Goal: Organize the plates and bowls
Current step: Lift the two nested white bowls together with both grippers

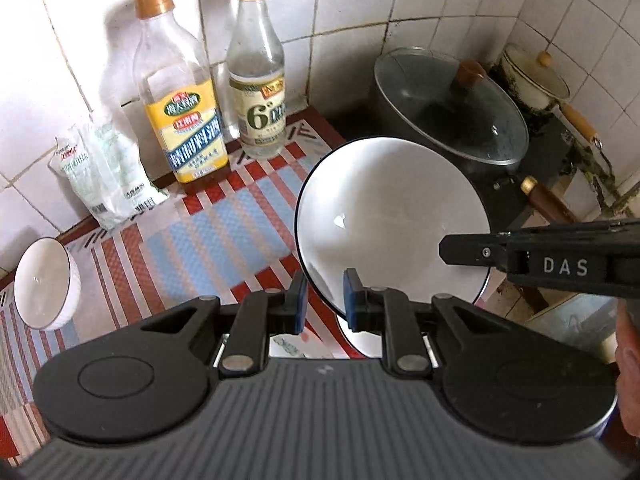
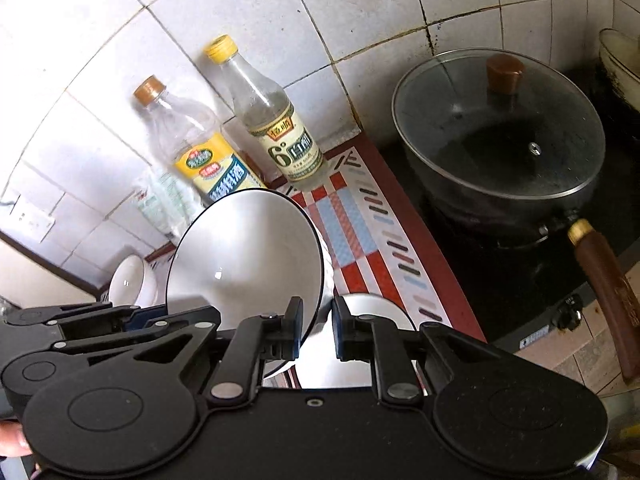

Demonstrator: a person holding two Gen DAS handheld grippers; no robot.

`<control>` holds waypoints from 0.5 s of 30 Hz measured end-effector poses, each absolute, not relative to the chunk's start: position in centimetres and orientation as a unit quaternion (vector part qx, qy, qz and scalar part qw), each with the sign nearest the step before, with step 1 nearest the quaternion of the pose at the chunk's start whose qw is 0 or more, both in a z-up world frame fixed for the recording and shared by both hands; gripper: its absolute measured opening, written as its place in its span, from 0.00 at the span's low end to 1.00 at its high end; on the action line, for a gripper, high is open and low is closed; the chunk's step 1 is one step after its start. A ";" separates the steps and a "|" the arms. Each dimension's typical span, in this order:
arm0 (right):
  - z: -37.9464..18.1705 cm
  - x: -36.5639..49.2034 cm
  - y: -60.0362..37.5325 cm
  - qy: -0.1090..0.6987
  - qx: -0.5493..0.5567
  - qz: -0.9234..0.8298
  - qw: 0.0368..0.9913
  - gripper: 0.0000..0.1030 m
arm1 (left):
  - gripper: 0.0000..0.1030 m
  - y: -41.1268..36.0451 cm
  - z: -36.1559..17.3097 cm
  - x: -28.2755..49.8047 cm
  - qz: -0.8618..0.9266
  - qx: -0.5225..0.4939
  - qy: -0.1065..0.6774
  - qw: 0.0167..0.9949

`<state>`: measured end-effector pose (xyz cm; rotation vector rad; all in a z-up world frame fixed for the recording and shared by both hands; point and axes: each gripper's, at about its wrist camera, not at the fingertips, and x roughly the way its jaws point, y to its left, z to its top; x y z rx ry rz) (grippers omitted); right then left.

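Note:
A white bowl with a black rim [image 1: 384,220] is held tilted above the striped mat; it also shows in the right wrist view [image 2: 248,256]. My left gripper [image 1: 324,300] has its pads on either side of the bowl's lower rim. My right gripper [image 2: 316,328] has its pads on either side of the same bowl's right rim, and it reaches in from the right in the left wrist view [image 1: 452,250]. A white plate [image 2: 352,344] lies on the mat below the bowl. A small white ribbed bowl [image 1: 44,284] lies on its side at the far left.
Two bottles [image 1: 180,92] [image 1: 260,72] and a plastic bag [image 1: 104,176] stand against the tiled wall. A lidded black pan [image 2: 500,136] with a wooden handle sits on the stove at right. A cream pot [image 1: 536,76] stands behind it.

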<state>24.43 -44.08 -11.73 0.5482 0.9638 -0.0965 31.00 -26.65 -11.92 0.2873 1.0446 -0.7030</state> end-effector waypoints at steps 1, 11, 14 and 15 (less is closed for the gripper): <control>-11.7 24.0 -44.1 0.457 0.258 -0.044 0.850 0.19 | 0.16 -26.7 -12.0 30.5 -0.326 0.136 0.487 0.799; -14.7 21.0 -44.9 0.457 0.268 -0.037 0.847 0.20 | 0.16 -27.9 -14.5 27.8 -0.313 0.138 0.499 0.797; -16.1 20.9 -44.9 0.463 0.267 -0.040 0.844 0.20 | 0.16 -28.3 -15.7 27.7 -0.307 0.141 0.499 0.798; -16.6 20.9 -44.9 0.466 0.266 -0.041 0.843 0.20 | 0.16 -28.5 -16.1 27.7 -0.305 0.141 0.501 0.798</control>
